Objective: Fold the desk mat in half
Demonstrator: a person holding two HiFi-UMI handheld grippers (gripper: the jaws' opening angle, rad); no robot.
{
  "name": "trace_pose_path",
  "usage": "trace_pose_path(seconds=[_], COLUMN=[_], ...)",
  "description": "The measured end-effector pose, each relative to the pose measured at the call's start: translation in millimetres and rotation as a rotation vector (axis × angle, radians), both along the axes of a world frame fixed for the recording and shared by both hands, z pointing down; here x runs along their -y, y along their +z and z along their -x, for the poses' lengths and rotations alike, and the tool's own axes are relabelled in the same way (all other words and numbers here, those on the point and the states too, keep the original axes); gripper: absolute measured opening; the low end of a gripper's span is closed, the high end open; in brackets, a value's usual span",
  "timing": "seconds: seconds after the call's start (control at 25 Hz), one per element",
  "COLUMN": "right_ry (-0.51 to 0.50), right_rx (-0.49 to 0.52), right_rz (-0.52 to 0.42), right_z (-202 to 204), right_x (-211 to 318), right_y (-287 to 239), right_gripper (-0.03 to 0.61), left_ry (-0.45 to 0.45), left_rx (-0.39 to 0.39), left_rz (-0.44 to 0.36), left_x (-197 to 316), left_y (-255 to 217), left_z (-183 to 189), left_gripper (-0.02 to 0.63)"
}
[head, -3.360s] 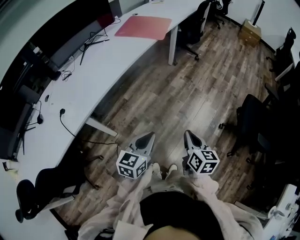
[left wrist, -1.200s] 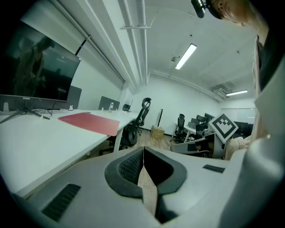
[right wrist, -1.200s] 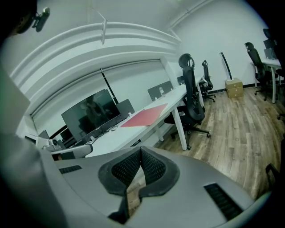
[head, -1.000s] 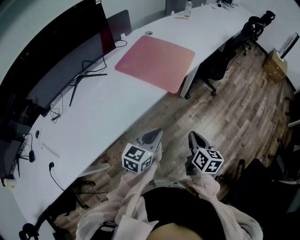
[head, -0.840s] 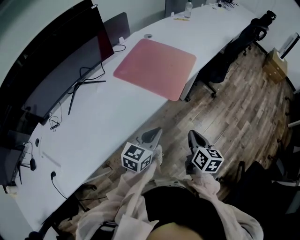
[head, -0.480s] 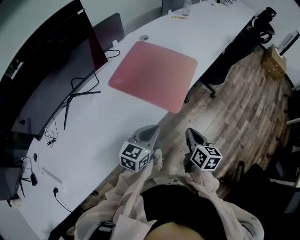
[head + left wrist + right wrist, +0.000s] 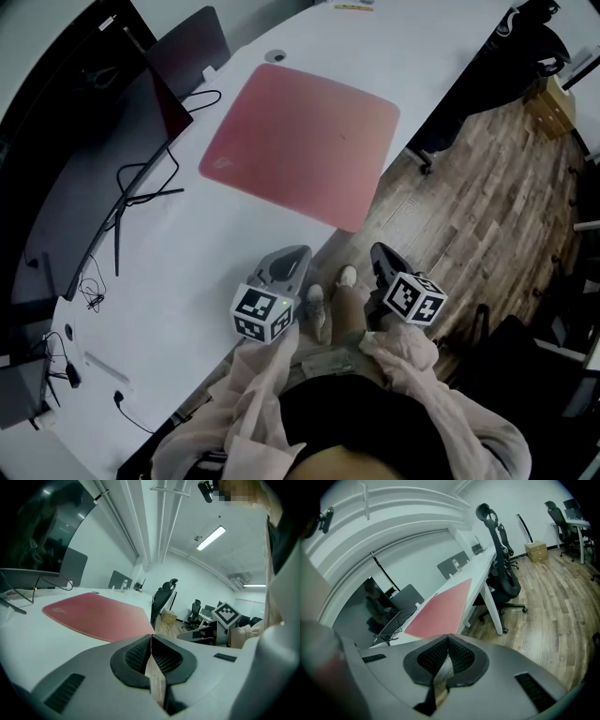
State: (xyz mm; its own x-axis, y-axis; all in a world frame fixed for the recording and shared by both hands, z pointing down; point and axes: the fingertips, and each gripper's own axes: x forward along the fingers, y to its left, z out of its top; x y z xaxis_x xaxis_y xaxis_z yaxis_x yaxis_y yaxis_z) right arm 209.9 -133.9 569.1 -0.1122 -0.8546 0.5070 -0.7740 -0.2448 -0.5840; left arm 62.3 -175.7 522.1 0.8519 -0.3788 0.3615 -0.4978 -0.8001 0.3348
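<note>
The left hand-held gripper (image 7: 151, 640) is holding its jaws pressed together with nothing between them. The right hand-held gripper (image 7: 448, 640) is doing the same. In the head view both are pointing away from the person, side by side, the left one showing against the table's front edge and the right one over the floor (image 7: 478, 206). Neither is touching the desk mat (image 7: 300, 145).

The mat, red and rounded at its corners, is lying flat and unfolded on the white curved table (image 7: 187, 253), its near corner reaching the front edge just beyond the gripper tips. Along the table's back edge a dark monitor (image 7: 84, 141) is standing, with black cables (image 7: 131, 183) trailing across the white top to the left of the mat. The floor is showing wood planks. A black office chair (image 7: 499, 569) is standing at the table's far end, and a cardboard box (image 7: 553, 98) is sitting on the floor beyond it.
</note>
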Motion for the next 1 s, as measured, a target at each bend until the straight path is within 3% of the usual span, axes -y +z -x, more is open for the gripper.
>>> trace_pose_path(seconds=[0.16, 0.4, 0.52, 0.72, 1.0], right_ry=[-0.018, -0.046, -0.029, -0.047, -0.038], right_rx=[0.053, 0.200, 0.265, 0.346, 0.306], right_rz=[0.022, 0.060, 0.090, 0.101, 0.077], right_z=[-3.8, -2.2, -6.6, -5.1, -6.7], right_x=[26.1, 63.9, 79.4, 96.1, 100.2], right_y=[14.9, 38.3, 48.8, 54.4, 40.8], right_gripper=[0.050, 0.187, 0.202, 0.155, 0.035], left_ry=[-0.036, -0.074, -0.092, -0.139, -0.188], left_rx=[0.013, 0.035, 0.045, 0.055, 0.047], left_rz=[0.039, 0.087, 0.098, 0.112, 0.119], left_x=[19.2, 45.3, 58.8, 70.4, 71.2], left_y=[15.1, 33.3, 40.7, 46.7, 46.7], left_z=[-2.2, -16.5, -22.5, -22.8, -17.4], left_gripper=[0.029, 0.029, 0.029, 0.029, 0.029])
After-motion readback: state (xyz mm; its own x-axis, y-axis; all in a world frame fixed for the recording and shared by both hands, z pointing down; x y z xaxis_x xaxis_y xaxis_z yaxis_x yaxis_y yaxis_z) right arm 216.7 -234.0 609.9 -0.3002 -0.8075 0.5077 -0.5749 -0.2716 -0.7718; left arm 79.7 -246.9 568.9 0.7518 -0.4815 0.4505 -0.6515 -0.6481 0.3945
